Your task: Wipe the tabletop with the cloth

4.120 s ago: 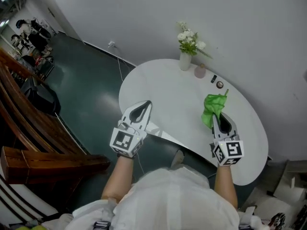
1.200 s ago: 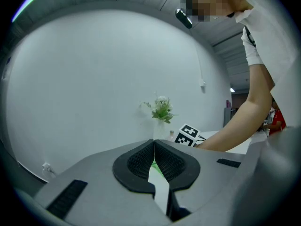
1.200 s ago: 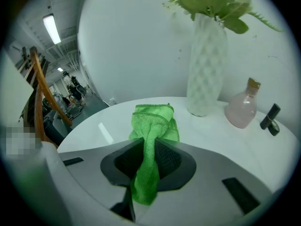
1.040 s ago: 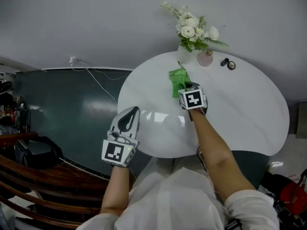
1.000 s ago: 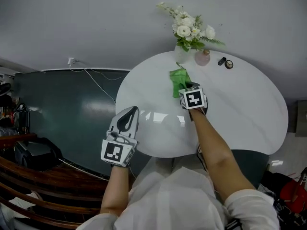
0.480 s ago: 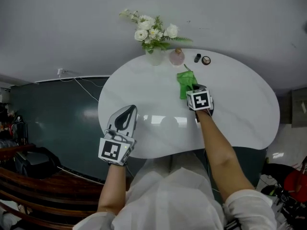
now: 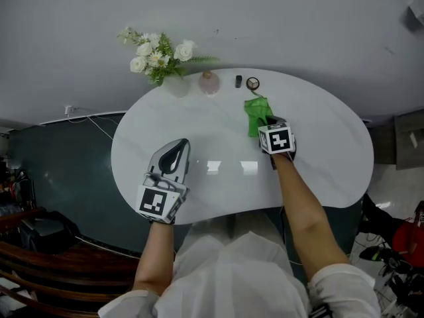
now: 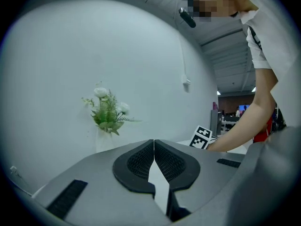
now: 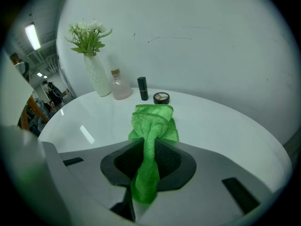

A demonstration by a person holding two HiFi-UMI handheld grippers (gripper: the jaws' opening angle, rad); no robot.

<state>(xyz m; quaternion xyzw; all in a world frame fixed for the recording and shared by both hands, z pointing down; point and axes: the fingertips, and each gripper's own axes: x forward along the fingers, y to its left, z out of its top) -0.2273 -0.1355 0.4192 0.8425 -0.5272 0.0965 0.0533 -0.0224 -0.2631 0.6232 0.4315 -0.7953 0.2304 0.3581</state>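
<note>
The green cloth [image 9: 153, 124] was a fluffy microfibre one, bunched rather than spread. Its front part lay in a loose folded heap on the white tabletop [image 7: 218, 138], toward the back and right of the middle. A twisted strand of it ran back between the jaws of the right gripper [image 7: 270, 126]. Those jaws were closed down on that strand, their dark pads pressing it from both sides, with a tail of the cloth hanging out behind them.

Just past the cloth sat a small round compact [image 9: 162, 98], a dark tube [image 9: 142, 89], a pink bottle [image 9: 121, 87] and a white vase of flowers [image 9: 98, 74] along the wall.

The left gripper [image 8: 154, 144] was over the near left part of the table, well apart from the cloth. Its jaws were pressed together at the tips, with nothing between them.
</note>
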